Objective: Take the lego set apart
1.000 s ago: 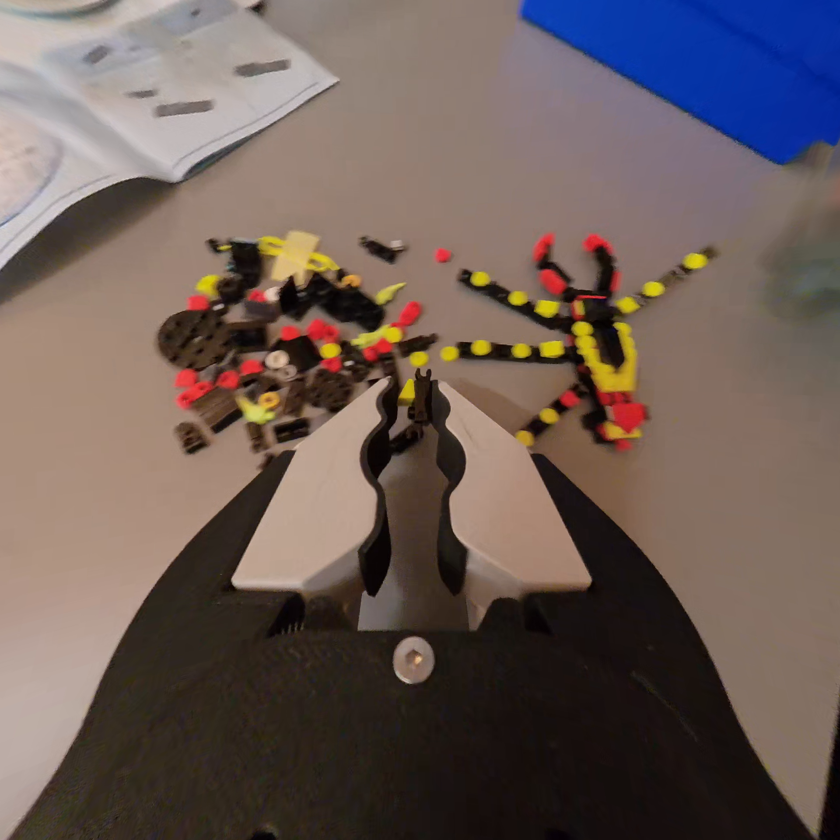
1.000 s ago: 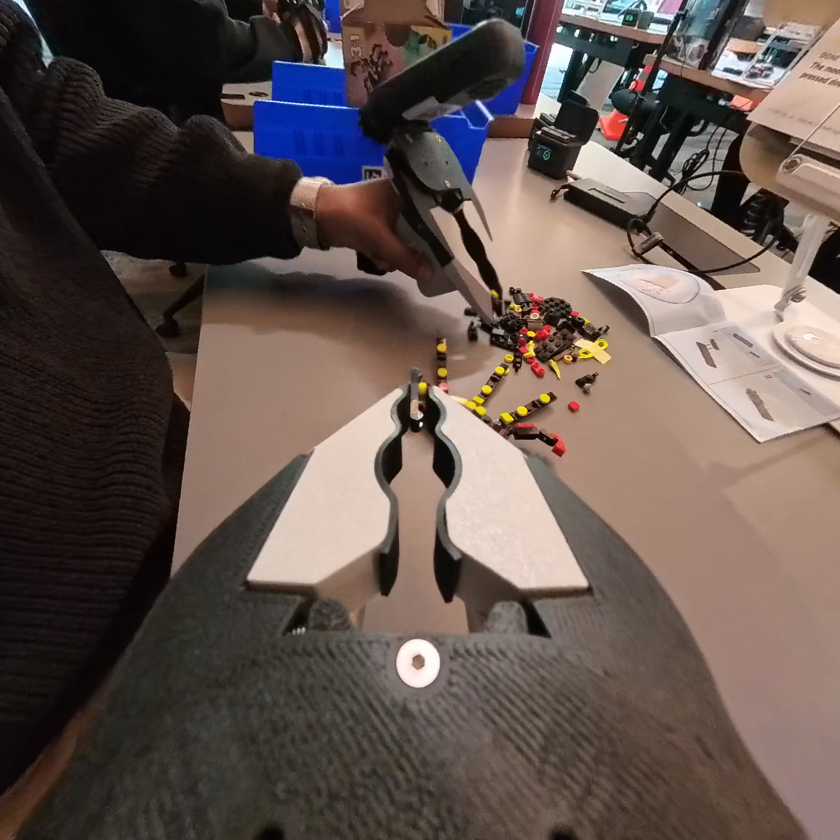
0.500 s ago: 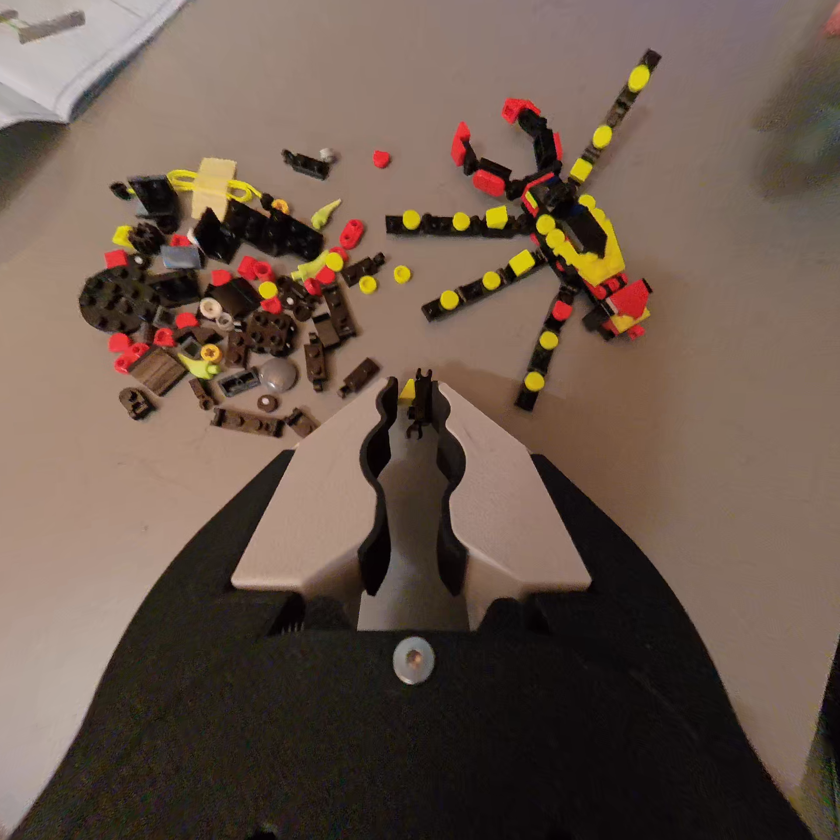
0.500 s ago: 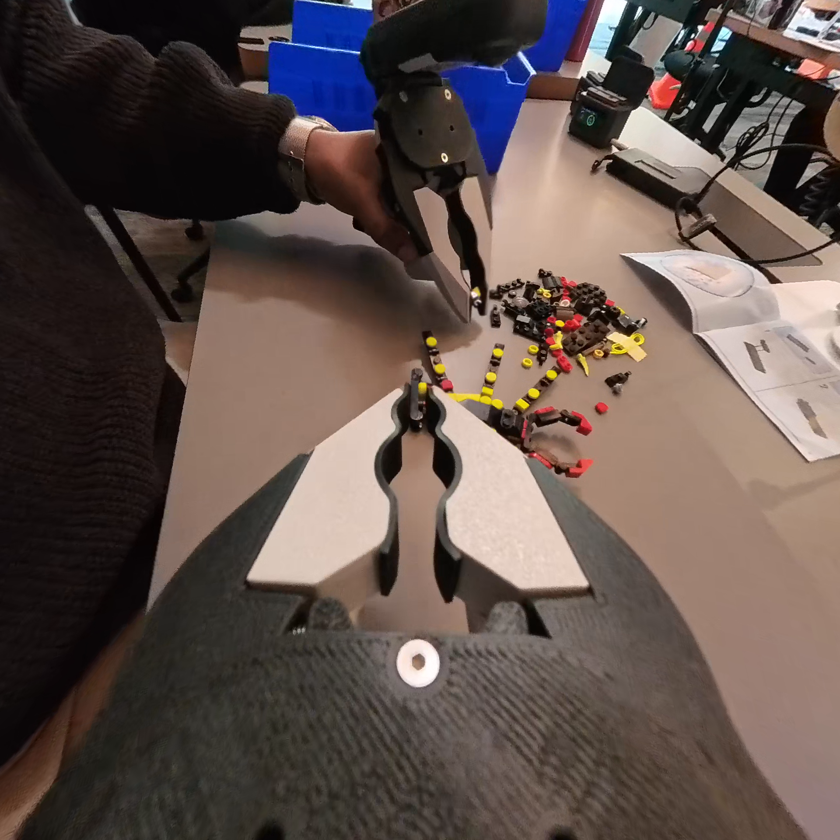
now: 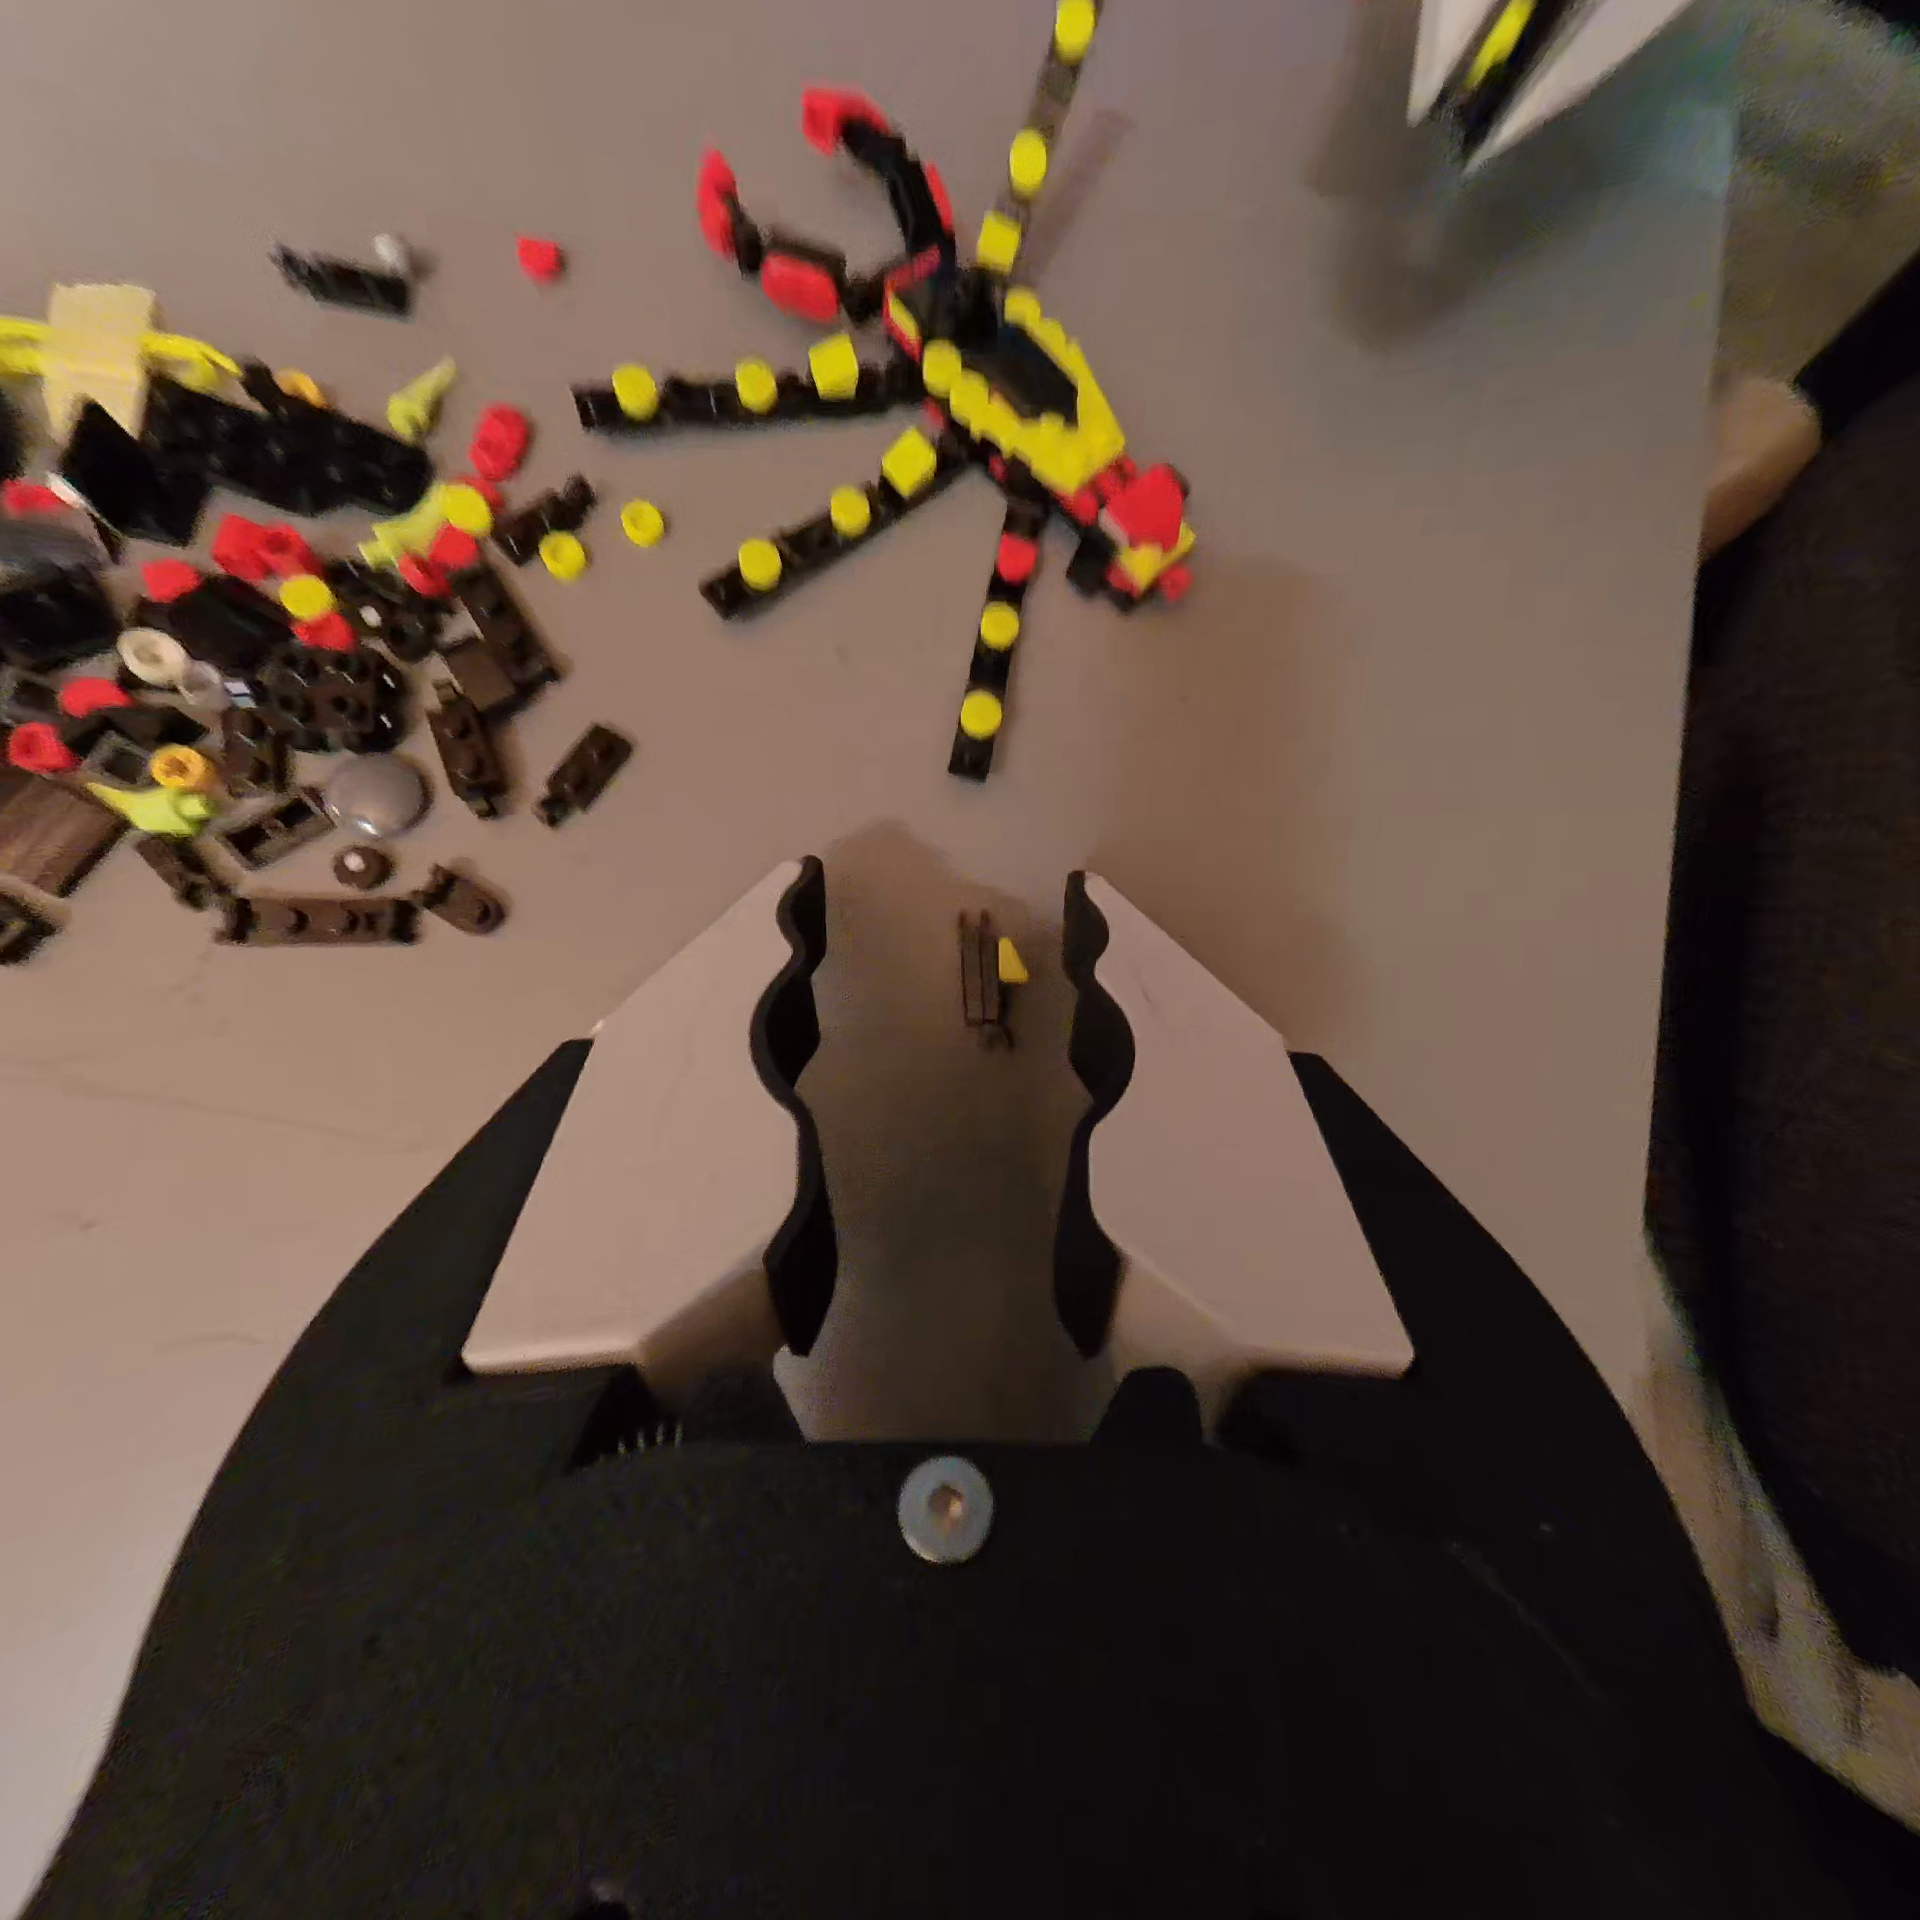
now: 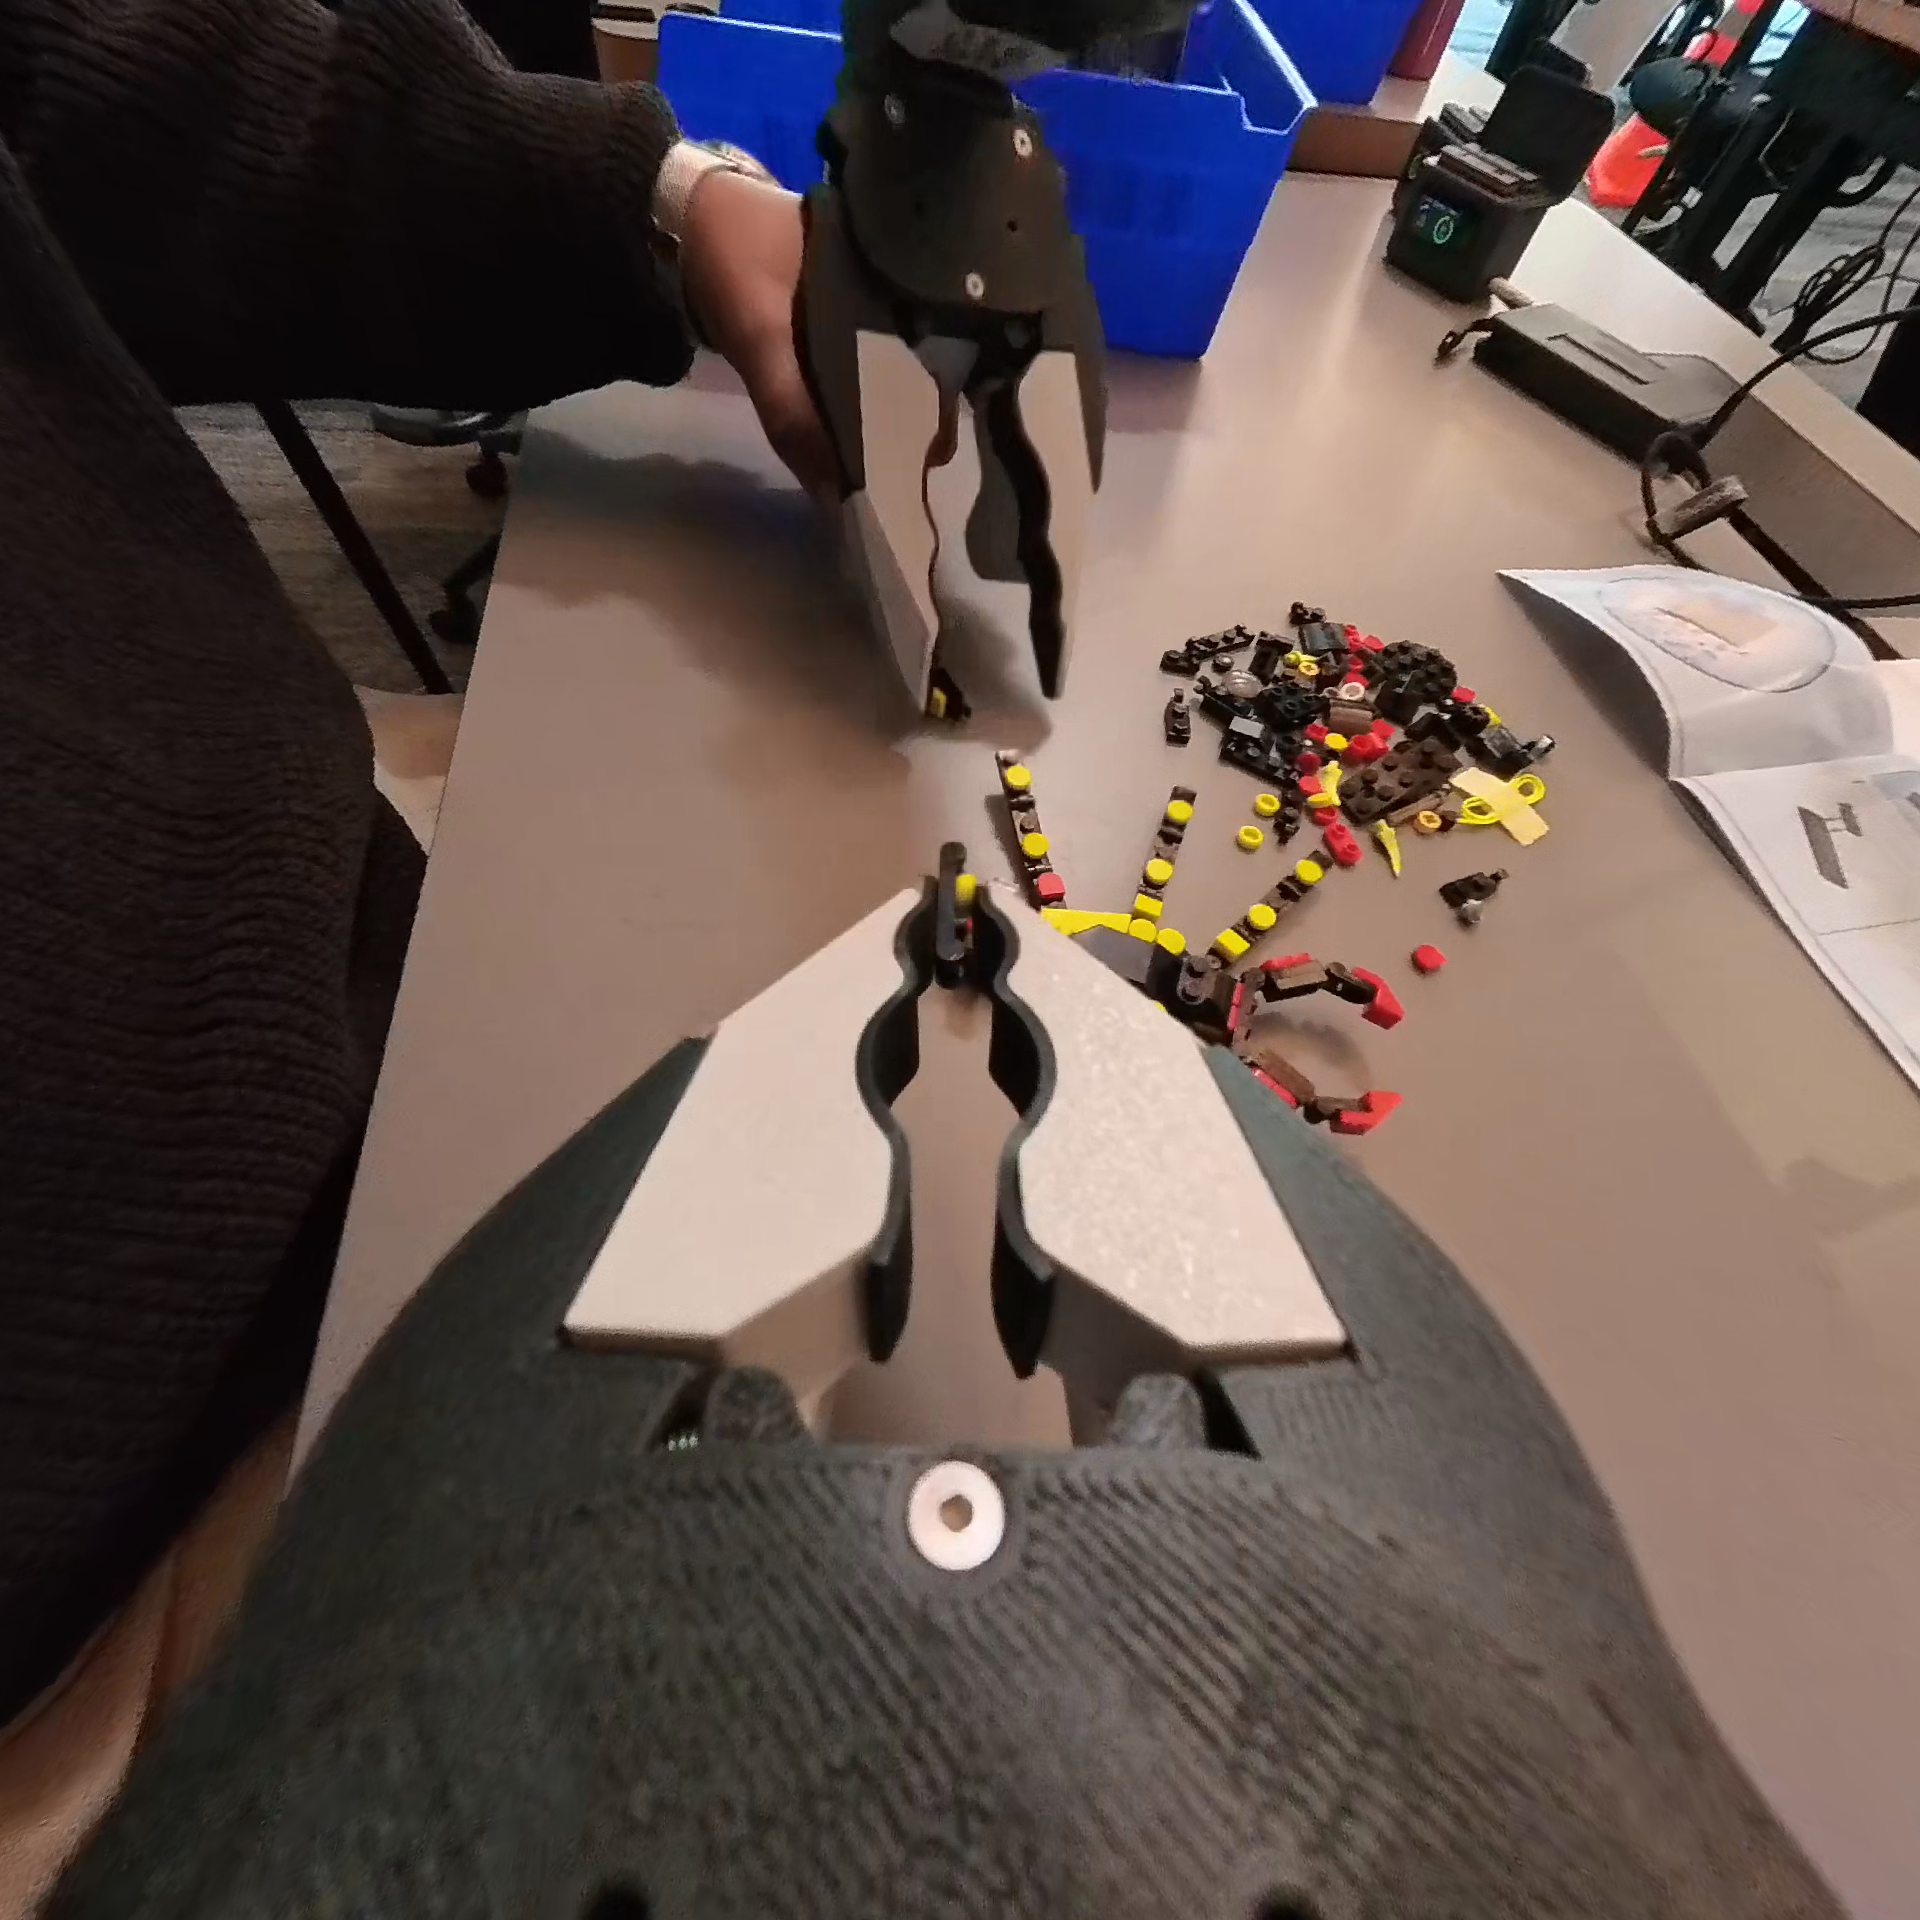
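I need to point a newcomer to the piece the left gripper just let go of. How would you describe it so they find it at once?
On the grey table, look beside the half-dismantled spider model, away from the loose-brick pile. Between the open left gripper fingers lies a thin black piece with a yellow tip; unlike its neighbours, it lies alone.

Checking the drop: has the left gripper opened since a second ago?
Yes. The left gripper now stands open, its small black-and-yellow piece lying on the table between the fingers.
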`<control>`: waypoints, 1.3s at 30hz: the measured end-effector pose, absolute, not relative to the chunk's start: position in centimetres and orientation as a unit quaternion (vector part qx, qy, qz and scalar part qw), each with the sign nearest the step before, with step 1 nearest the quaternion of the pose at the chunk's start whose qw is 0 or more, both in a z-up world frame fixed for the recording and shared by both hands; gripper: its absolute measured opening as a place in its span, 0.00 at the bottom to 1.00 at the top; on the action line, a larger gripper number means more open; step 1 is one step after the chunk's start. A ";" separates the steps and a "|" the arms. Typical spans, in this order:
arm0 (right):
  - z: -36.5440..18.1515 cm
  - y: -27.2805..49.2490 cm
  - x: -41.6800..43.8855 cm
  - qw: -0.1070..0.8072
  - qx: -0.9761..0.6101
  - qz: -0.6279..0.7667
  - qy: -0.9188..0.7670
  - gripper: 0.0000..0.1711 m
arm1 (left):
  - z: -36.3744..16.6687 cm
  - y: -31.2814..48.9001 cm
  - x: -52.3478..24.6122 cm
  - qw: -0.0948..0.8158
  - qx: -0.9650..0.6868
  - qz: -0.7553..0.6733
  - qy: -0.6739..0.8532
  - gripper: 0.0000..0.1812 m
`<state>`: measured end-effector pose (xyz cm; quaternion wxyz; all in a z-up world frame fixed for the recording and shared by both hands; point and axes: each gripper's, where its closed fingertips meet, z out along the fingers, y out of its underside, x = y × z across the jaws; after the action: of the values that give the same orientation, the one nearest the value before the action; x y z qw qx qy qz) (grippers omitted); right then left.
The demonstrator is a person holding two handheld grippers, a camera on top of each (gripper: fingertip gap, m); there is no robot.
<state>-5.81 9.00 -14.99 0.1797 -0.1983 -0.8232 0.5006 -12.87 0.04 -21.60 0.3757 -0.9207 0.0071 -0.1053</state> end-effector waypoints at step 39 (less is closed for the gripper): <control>-17.8 9.8 -2.0 0.123 -0.283 0.461 -0.832 0.10 | -17.8 8.9 -0.9 0.461 -0.810 -0.359 -0.053 0.03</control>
<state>-2.00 9.77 -17.80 0.1227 -0.2834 -0.8317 0.4614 -0.89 8.94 -17.83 0.4606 -0.8101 -0.0535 -0.3589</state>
